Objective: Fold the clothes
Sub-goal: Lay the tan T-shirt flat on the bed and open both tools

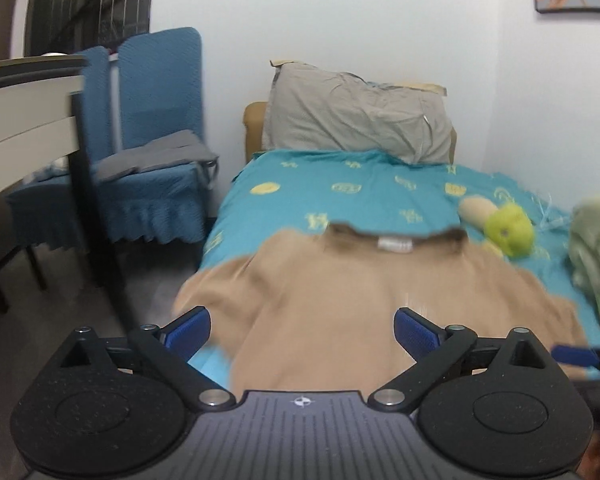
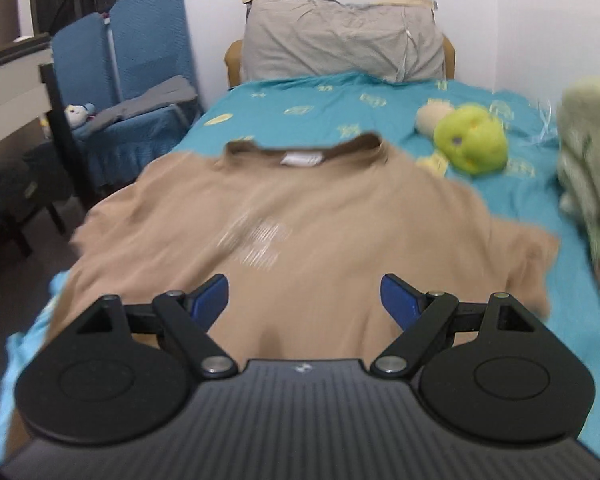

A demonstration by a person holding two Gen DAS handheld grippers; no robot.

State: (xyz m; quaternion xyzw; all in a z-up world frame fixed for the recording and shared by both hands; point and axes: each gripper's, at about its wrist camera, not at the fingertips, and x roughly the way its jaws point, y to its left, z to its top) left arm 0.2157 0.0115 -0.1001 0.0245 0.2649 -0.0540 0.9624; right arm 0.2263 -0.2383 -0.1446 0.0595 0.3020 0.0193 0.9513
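left gripper [image 1: 302,330] gaping over blurred tan shirt [image 1: 340,300], hem hidden.

The tan shirt [image 2: 300,216] is blurred (chest print unreadable), hem hidden.

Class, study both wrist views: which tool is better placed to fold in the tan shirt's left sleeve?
Left. The left tool hangs open over the tan shirt toward its left sleeve side; the right tool, also open, sits more central.

One shirt [image 2: 300,216], two chairs [image 1: 156,128].
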